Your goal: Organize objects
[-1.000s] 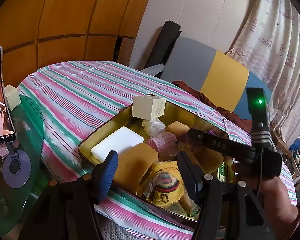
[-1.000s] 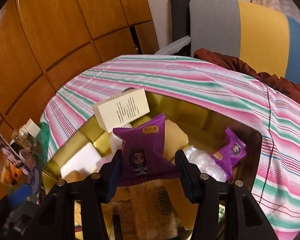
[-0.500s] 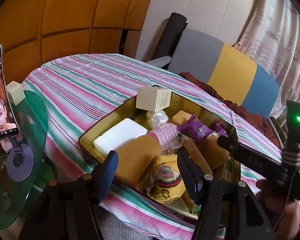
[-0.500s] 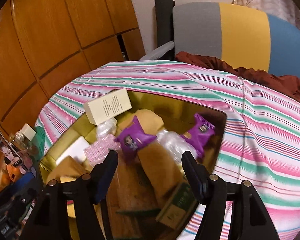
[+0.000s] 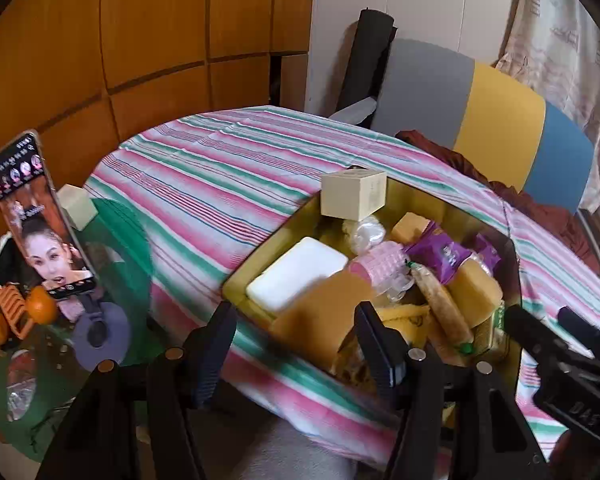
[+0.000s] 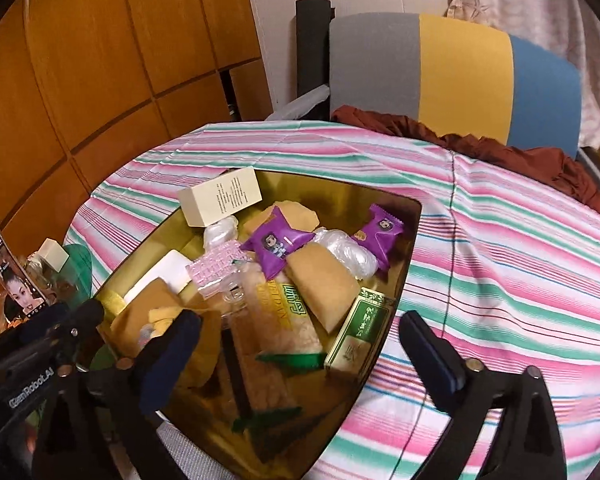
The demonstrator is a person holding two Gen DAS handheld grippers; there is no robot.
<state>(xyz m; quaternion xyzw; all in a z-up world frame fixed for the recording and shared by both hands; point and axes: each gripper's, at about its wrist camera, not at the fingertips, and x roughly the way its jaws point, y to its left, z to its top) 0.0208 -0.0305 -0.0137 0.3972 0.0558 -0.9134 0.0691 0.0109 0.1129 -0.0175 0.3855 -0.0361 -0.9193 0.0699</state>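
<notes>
Claws both hang spread and empty at the near edge of the gold tray. The right claw sits over the tray's near right corner, the left claw over its near left corner. Just beyond the right claw a long cracker packet lies lengthwise, pointing away from it, beside the green box. Farther in lie the purple snack packet and cream carton. The right hand seems nearer to reach them.
</notes>
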